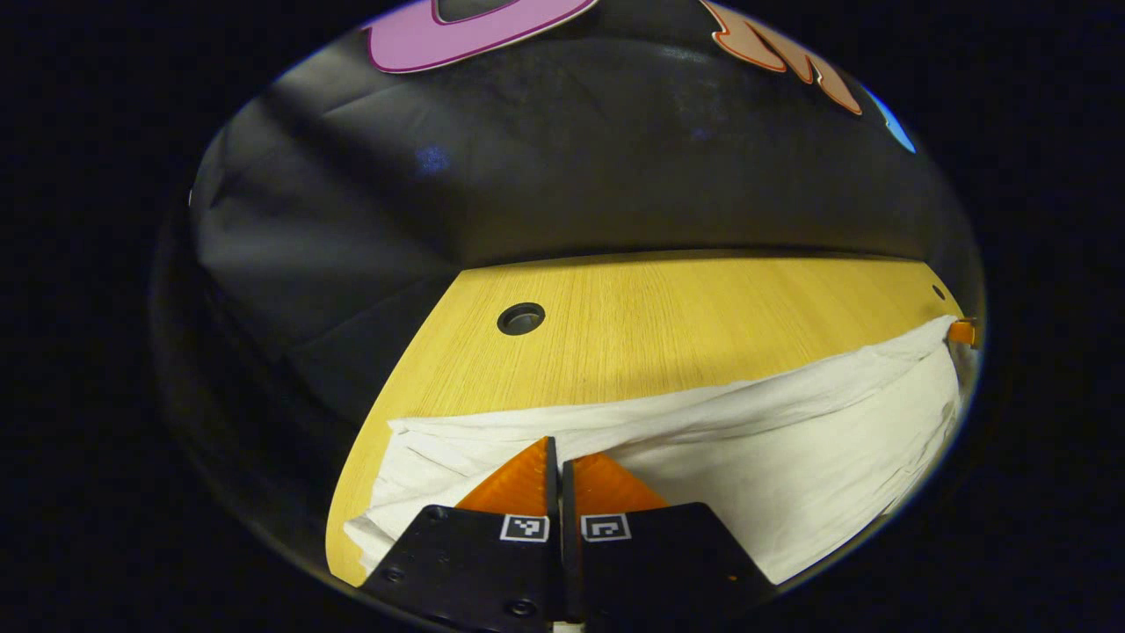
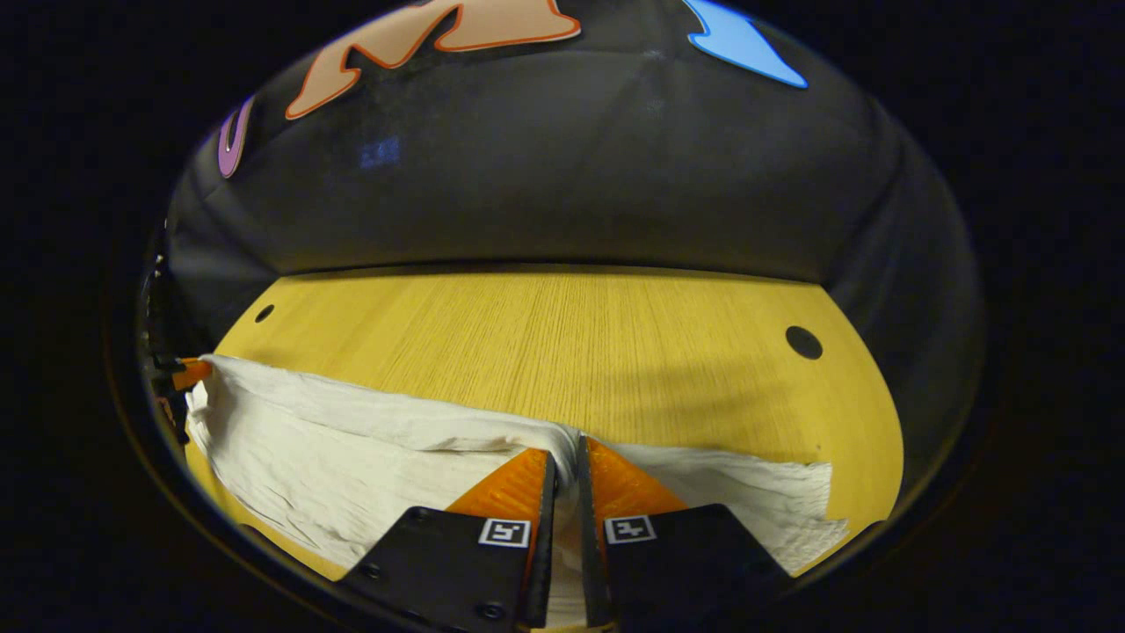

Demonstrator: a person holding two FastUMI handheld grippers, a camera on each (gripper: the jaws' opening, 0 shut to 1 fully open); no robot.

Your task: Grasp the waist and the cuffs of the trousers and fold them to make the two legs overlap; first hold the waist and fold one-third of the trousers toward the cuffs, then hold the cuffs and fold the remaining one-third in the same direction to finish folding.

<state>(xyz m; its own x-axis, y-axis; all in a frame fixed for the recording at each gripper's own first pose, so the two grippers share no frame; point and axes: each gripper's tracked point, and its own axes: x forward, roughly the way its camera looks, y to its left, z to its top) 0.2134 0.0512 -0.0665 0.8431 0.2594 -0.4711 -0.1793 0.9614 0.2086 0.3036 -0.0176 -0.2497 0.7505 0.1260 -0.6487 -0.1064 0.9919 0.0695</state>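
White trousers (image 1: 791, 440) lie across the near part of the wooden table (image 1: 659, 316), their far edge stretched in a line between the two grippers. In the left gripper view my left gripper (image 1: 558, 453) is shut, its tips at that edge near the cloth's left end. My right gripper (image 1: 962, 331) shows far right at the other end of the edge. In the right gripper view my right gripper (image 2: 567, 462) is shut on the trousers (image 2: 352, 448), with white cloth bunched between its fingers. The left gripper (image 2: 189, 374) appears at the far left, pinching the cloth's corner.
The table (image 2: 545, 352) has round cable holes: one (image 1: 520, 318) back left, one (image 2: 803, 342) back right, a small one (image 2: 264, 313) near the left gripper. Black cloth walls rise behind the table's far edge. Bare wood stretches beyond the trousers.
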